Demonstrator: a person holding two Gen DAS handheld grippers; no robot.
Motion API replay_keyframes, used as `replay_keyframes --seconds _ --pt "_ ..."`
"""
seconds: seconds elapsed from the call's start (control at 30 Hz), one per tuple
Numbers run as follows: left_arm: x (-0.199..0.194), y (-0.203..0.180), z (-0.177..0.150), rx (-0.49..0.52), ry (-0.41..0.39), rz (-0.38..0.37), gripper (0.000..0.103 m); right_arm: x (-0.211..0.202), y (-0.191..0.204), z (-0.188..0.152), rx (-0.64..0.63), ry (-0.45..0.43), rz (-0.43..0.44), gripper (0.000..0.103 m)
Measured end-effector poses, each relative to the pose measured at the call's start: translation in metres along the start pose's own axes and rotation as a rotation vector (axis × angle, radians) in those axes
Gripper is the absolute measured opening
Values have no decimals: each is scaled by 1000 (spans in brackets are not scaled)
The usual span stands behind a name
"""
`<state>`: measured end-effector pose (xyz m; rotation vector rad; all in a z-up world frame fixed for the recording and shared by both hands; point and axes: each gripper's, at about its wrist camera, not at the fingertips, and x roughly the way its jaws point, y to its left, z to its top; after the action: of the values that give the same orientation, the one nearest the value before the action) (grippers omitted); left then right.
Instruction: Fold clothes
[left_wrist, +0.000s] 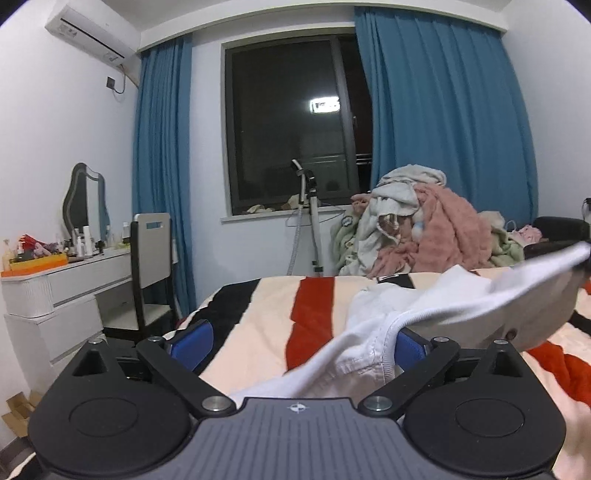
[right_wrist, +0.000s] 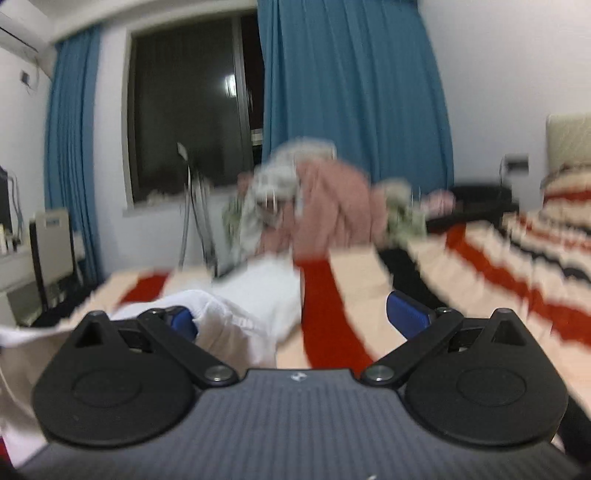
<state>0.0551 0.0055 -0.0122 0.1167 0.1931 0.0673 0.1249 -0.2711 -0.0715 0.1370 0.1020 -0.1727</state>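
Your left hand-held gripper (left_wrist: 300, 338) hovers low over the bed (left_wrist: 258, 314), its blue pads spread wide apart and released; a white garment (left_wrist: 424, 314) lies draped across the right-hand pad and over the gripper's body, not pinched between the two; the cloth runs up and to the right, where its far end is lifted off the bed at the picture's edge, though what lifts it there is too dark and cropped to tell.

Your right hand-held gripper (right_wrist: 295, 321) is likewise spread open above the striped bedspread (right_wrist: 480, 280); the same white garment (right_wrist: 258, 295) is bunched against its left pad and trails off to the left, with the right pad standing clear over a red stripe; this view is blurred, so finer contact cannot be judged.

Beyond the foot of the bed a heap of pink, cream and pale green clothing (left_wrist: 424, 225) sits below the blue curtains (left_wrist: 443, 110), beside a dark window (left_wrist: 291, 122); a white dressing counter (left_wrist: 66, 280) crowded with bottles, a mirror (left_wrist: 86, 201) and a chair (left_wrist: 151, 258) stand at the left wall, under an air conditioner (left_wrist: 92, 31).
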Motion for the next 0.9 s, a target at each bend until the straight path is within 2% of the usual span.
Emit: replay_keyframes --seconds 0.1,0.23,0.33,0.43,0.53,0.67,0.77,0.9 --pt "3 -6 -4 23 2 -32 100 -14 0 8 -4 -60 -3 102" --pt "12 -20 -14 75 30 -78 100 -18 3 8 -30 -69 1 102" --pt "15 -38 -23 165 29 -104 100 -19 4 9 -39 -70 0 102" --pt "20 -54 -36 274 56 -85 100 -17 3 10 -34 -65 -3 102" --pt "28 -59 -46 337 99 -29 100 -14 0 11 -38 -54 -24 102" --pt "32 -37 -40 257 153 -7 101 -6 -5 7 -44 -27 -56 102" --pt "19 -9 -29 114 163 -29 103 0 -9 4 -48 -6 -80 102" --pt "11 19 -18 -40 171 -4 103 2 -8 -3 -74 27 -96 102"
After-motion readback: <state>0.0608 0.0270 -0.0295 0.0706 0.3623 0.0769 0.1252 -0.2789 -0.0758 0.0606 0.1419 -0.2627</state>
